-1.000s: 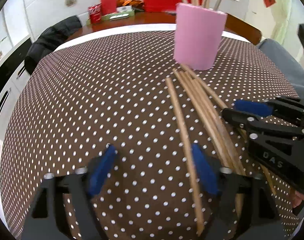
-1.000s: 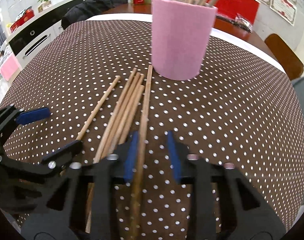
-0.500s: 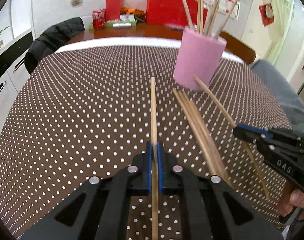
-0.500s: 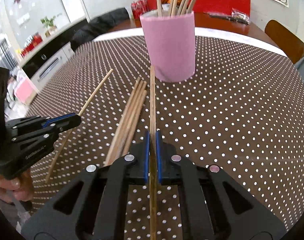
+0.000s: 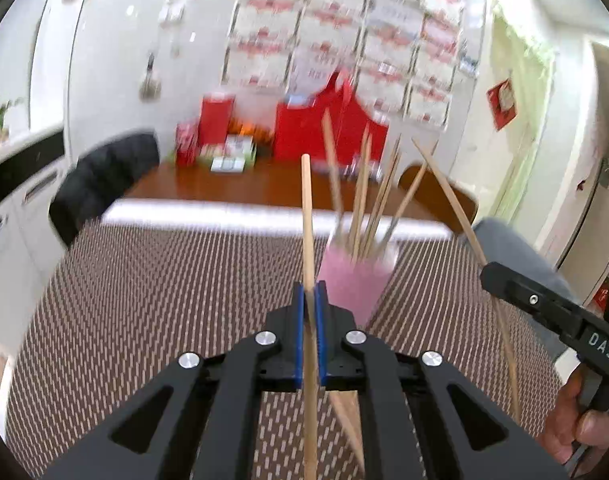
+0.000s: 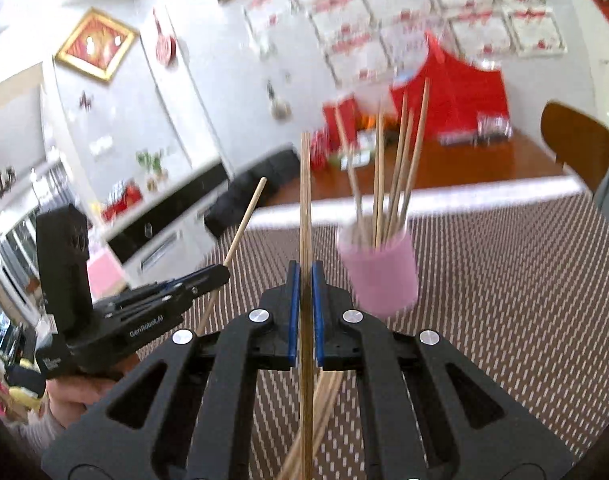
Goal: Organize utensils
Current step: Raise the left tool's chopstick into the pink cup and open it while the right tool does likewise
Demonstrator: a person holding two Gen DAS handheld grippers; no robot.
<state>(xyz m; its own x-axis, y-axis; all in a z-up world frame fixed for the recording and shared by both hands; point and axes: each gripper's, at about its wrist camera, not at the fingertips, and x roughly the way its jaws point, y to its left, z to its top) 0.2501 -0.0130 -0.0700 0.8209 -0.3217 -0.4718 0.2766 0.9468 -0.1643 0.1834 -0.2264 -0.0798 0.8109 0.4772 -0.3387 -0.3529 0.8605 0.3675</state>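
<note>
— While both views are smeared with blur, can you make out what each tool is doing?

— Yes. The left tool [image 5: 309, 308] is clenched on a wooden chopstick [image 5: 307, 216]; its blue pads [image 5: 299, 332] press the stick from both sides, and the stick runs up past them and down below them, tilted a little. The right tool [image 6: 304, 284] grips a second chopstick [image 6: 305, 200] the same way, held nearly straight up between its pads.

— Where are the two tools relative to each other?

— In the left wrist view the right tool [image 5: 552, 312] sits at the right edge with its stick angled up toward the middle. In the right wrist view the left tool [image 6: 176, 288] is at the left, its stick leaning up to the right. They are apart, not touching.

— And the holder?

— A pink cup [image 6: 378, 276] stands on the desk [image 6: 504, 280], which wears a brown dotted cloth. Several chopsticks in the cup [image 6: 388, 184] fan out of its top. The cup is ahead of both tools, slightly right of each held stick, and both sticks are clear of its rim.

— Anything left lying down?

— A few loose chopsticks [image 6: 324, 404] lie on the cloth under the right tool, partly hidden by its frame; one or two show under the left tool [image 5: 346, 420] as well. How many, I cannot tell.

— Behind the desk?

— A black jacket [image 5: 104, 180] draped over a chair, and red boxes [image 5: 304, 128] on a wooden surface by the wall.
</note>
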